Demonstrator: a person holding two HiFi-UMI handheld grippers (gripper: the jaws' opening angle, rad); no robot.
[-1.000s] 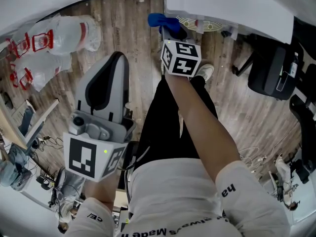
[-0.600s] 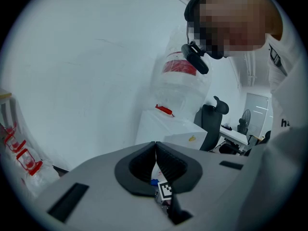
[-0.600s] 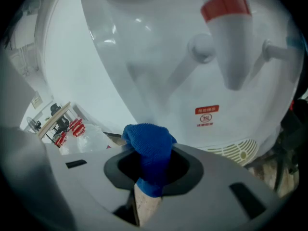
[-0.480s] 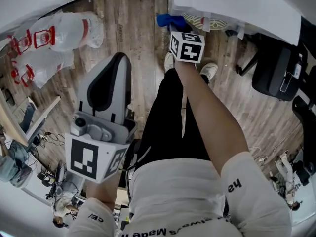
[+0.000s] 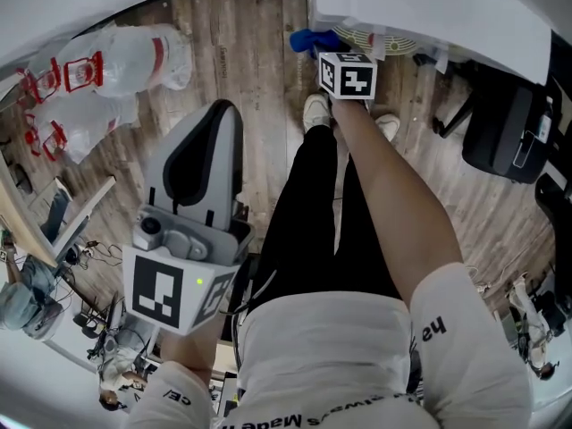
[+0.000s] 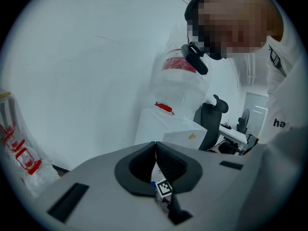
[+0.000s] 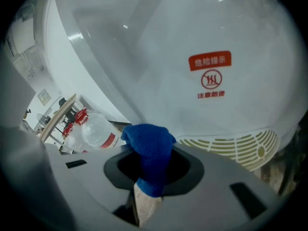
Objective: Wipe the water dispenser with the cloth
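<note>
At the foot of the white water dispenser, just left of its slotted drip grille, the right gripper is clamped on the blue cloth. The cloth's long axis runs along the jaws, and its bunched end pokes past the tips toward the dispenser's front; contact cannot be made out. The left gripper hangs well apart over the wooden floor, jaws pressed together on nothing.
</note>
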